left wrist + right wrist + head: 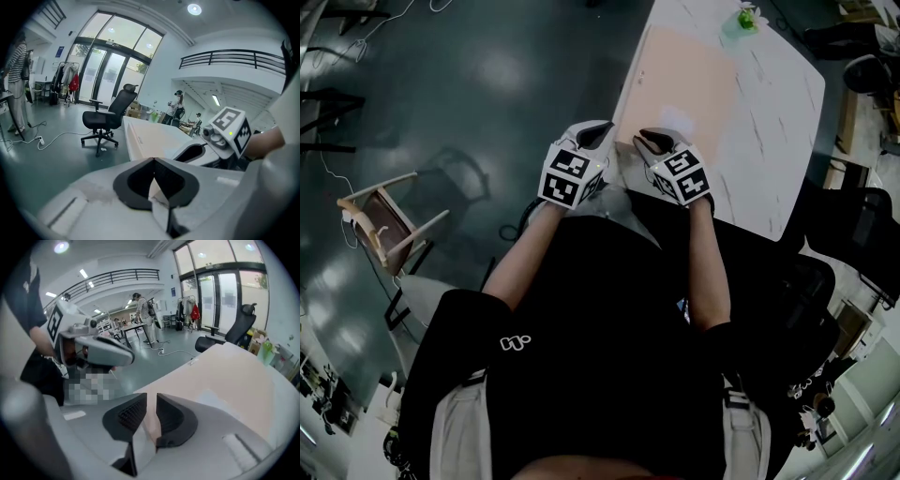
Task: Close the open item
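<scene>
Pale pink flat item [684,80], lying on white table [783,122] just ahead of both grippers: left gripper [598,134] jaws together, empty; right gripper [652,141] jaws narrowly apart, empty; best handled by finding its free edge, then pressing down evenly.

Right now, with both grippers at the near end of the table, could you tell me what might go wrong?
1. The left gripper and right gripper sit close together, so they could knock each other.
2. The flat pink item lies right along one long edge of the table; a sideways push might slide it off.
</scene>
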`<state>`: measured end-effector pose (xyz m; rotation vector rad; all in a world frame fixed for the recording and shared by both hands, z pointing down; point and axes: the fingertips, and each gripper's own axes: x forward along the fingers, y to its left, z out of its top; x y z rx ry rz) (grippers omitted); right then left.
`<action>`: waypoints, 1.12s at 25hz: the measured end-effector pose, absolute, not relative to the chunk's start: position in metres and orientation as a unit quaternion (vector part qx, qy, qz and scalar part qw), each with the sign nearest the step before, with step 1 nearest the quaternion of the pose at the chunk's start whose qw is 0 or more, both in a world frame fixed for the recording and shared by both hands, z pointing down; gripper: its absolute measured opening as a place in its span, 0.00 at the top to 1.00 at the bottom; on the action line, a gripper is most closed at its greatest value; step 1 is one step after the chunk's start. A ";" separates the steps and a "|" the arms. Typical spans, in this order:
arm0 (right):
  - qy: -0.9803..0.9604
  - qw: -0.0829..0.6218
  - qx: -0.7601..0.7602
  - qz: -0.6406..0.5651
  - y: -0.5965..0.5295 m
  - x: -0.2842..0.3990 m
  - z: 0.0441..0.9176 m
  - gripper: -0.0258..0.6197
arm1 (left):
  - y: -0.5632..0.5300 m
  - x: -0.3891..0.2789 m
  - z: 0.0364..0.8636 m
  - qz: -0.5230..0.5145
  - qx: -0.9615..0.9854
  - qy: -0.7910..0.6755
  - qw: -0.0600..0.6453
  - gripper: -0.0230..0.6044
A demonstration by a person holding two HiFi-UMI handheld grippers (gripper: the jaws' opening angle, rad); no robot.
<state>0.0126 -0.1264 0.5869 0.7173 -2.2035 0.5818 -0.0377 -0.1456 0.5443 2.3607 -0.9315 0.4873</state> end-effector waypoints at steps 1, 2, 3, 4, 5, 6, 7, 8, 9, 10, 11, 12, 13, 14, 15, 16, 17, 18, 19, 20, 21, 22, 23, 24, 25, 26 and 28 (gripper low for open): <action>-0.855 0.355 0.286 0.247 -0.131 0.015 0.585 0.88 | -0.145 -0.038 0.545 0.182 0.878 -0.346 0.276 0.97; -0.851 0.345 0.294 0.264 -0.135 0.017 0.584 0.88 | -0.145 -0.038 0.545 0.182 0.878 -0.346 0.277 0.97; -0.848 0.335 0.302 0.279 -0.140 0.019 0.582 0.88 | -0.146 -0.039 0.545 0.182 0.877 -0.347 0.277 0.97; -0.844 0.327 0.310 0.291 -0.146 0.020 0.581 0.89 | -0.146 -0.040 0.546 0.182 0.877 -0.347 0.278 0.97; -0.841 0.320 0.317 0.300 -0.151 0.021 0.581 0.89 | -0.146 -0.040 0.546 0.182 0.877 -0.347 0.278 0.97; -0.838 0.314 0.325 0.306 -0.157 0.021 0.580 0.90 | -0.146 -0.041 0.546 0.183 0.877 -0.346 0.278 0.97; -0.835 0.310 0.333 0.310 -0.163 0.022 0.580 0.93 | -0.147 -0.041 0.546 0.183 0.877 -0.346 0.278 0.97; -0.832 0.309 0.342 0.310 -0.169 0.023 0.580 0.94 | -0.147 -0.042 0.545 0.183 0.877 -0.347 0.279 0.97; -0.828 0.310 0.351 0.307 -0.176 0.025 0.580 0.95 | -0.147 -0.042 0.545 0.182 0.877 -0.347 0.279 0.97; -0.825 0.312 0.360 0.304 -0.183 0.028 0.581 0.97 | -0.147 -0.043 0.545 0.180 0.876 -0.348 0.280 0.97; -0.823 0.312 0.368 0.302 -0.190 0.030 0.581 0.97 | -0.147 -0.043 0.545 0.179 0.876 -0.349 0.281 0.97; -0.820 0.309 0.376 0.301 -0.197 0.032 0.581 0.97 | -0.147 -0.044 0.545 0.179 0.876 -0.350 0.281 0.97; -0.818 0.303 0.385 0.302 -0.204 0.034 0.580 0.97 | -0.146 -0.044 0.545 0.181 0.875 -0.349 0.281 0.97; -0.815 0.296 0.395 0.303 -0.211 0.037 0.579 0.97 | -0.146 -0.044 0.545 0.182 0.876 -0.349 0.281 0.97; -0.811 0.291 0.406 0.304 -0.219 0.040 0.578 0.97 | -0.146 -0.044 0.545 0.183 0.876 -0.348 0.280 0.97; -0.807 0.289 0.416 0.303 -0.226 0.043 0.578 0.97 | -0.146 -0.044 0.545 0.184 0.876 -0.347 0.279 0.97; -0.803 0.291 0.424 0.301 -0.232 0.045 0.578 0.97 | -0.146 -0.045 0.545 0.184 0.876 -0.347 0.279 0.97; -0.800 0.294 0.429 0.298 -0.237 0.045 0.580 0.97 | -0.146 -0.045 0.545 0.185 0.876 -0.346 0.280 0.97; -0.798 0.297 0.432 0.297 -0.241 0.045 0.581 0.97 | -0.146 -0.046 0.545 0.186 0.876 -0.346 0.280 0.97; -0.796 0.302 0.434 0.295 -0.244 0.044 0.582 0.97 | -0.146 -0.047 0.545 0.186 0.876 -0.345 0.281 0.97; -0.794 0.307 0.435 0.294 -0.247 0.043 0.584 0.97 | -0.146 -0.047 0.546 0.186 0.876 -0.345 0.281 0.97; -0.792 0.313 0.435 0.292 -0.250 0.042 0.585 0.97 | -0.146 -0.047 0.545 0.186 0.876 -0.344 0.282 0.97; -0.790 0.320 0.435 0.290 -0.252 0.041 0.587 0.97 | -0.147 -0.047 0.545 0.187 0.876 -0.343 0.282 0.97; -0.788 0.327 0.435 0.287 -0.254 0.040 0.589 0.97 | -0.148 -0.047 0.545 0.187 0.876 -0.342 0.282 0.97; -0.786 0.335 0.436 0.283 -0.256 0.040 0.591 0.97 | -0.149 -0.047 0.546 0.188 0.876 -0.342 0.282 0.97; -0.784 0.342 0.436 0.280 -0.256 0.040 0.592 0.97 | -0.149 -0.047 0.546 0.188 0.877 -0.341 0.283 0.97; -0.782 0.351 0.435 0.277 -0.257 0.039 0.594 0.97 | -0.151 -0.046 0.545 0.188 0.877 -0.340 0.283 0.97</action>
